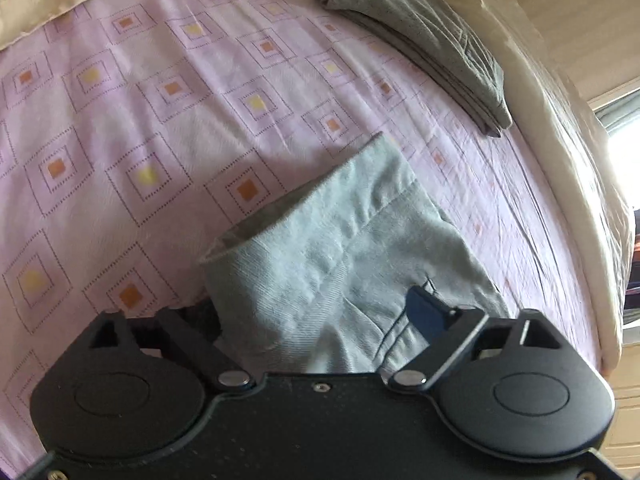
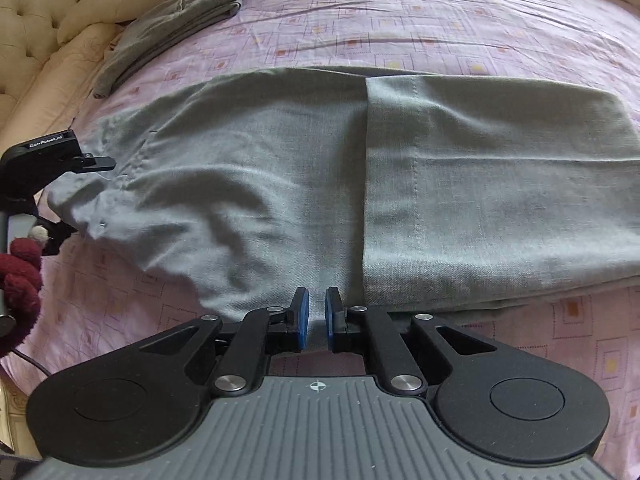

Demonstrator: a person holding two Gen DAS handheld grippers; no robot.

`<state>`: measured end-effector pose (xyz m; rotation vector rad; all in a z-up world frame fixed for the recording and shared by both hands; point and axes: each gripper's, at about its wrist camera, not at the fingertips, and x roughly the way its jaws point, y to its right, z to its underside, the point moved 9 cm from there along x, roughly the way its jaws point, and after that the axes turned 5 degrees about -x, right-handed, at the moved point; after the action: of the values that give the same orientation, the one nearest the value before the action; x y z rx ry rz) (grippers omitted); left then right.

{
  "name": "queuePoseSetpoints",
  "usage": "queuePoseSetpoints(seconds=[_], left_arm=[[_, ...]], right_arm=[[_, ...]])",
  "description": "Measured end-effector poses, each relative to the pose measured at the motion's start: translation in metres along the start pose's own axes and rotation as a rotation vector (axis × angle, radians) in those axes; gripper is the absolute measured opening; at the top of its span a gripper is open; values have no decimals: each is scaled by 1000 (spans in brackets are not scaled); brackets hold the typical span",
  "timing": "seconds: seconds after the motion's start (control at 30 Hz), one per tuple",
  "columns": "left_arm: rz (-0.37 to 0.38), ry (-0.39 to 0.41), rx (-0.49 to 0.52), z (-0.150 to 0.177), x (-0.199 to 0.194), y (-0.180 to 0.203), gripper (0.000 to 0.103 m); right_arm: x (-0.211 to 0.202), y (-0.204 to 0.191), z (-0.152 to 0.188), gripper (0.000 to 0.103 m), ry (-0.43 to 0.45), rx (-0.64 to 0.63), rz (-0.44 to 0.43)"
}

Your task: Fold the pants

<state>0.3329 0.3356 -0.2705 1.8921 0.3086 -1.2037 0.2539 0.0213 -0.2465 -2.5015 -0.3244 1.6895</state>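
A: Largest first. Bed [image 2: 440,20], lilac sheet with small squares, padded beige headboard [image 2: 32,12] at its head edge.

B: Noted. Next, the pants [image 2: 260,168]: pale grey, spread lengthwise across the middle of the bed, one end already doubled back, with its hem [image 2: 366,180] lying across the midpoint. Seat end lifted off the sheet towards the head edge and creased.

A: Anything else on the bed?

B: Darker folded garment [image 2: 168,28], well apart, by the corner next to the headboard. Not part of this fold.

A: Grippers?

B: Left gripper [image 1: 316,312] clamped on the raised seat end; one finger buried under cloth, so depth of bite cannot be told. Right gripper [image 2: 316,316] at the near long edge of the pants, blue pads [image 2: 301,320] almost together, seemingly pinching that edge.

A: Step in hand?

B: Judged as carrying the seat end over onto the doubled half. Recommend lifting both grips level, keeping the cloth taut between them, and moving along the length of the bed. Lay the edge square to the hem. Release only once flat. Risk: thin bite at the near edge slipping, leaving a skewed fold.
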Motion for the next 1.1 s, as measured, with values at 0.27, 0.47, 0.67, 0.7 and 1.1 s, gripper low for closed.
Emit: queuePoseSetpoints(seconds=[0.27,0.47,0.67,0.7,1.1], left_arm=[[-137,27,39,-3,-1,9,52],[-81,126,128,0,-43,32,22],[-73,268,348,28,-92,109,21],[-67,292,383,36,-102,126,21],[85,329,781,233,-114,322,22]], right_arm=[[-15,9,5,10,14,6,-23],[-27,38,-6,10,75,31,-39],[-4,74,-8,10,22,-4,-46],[6,76,-3,10,-30,-28,-47],[-34,170,-18,10,55,48,-176]])
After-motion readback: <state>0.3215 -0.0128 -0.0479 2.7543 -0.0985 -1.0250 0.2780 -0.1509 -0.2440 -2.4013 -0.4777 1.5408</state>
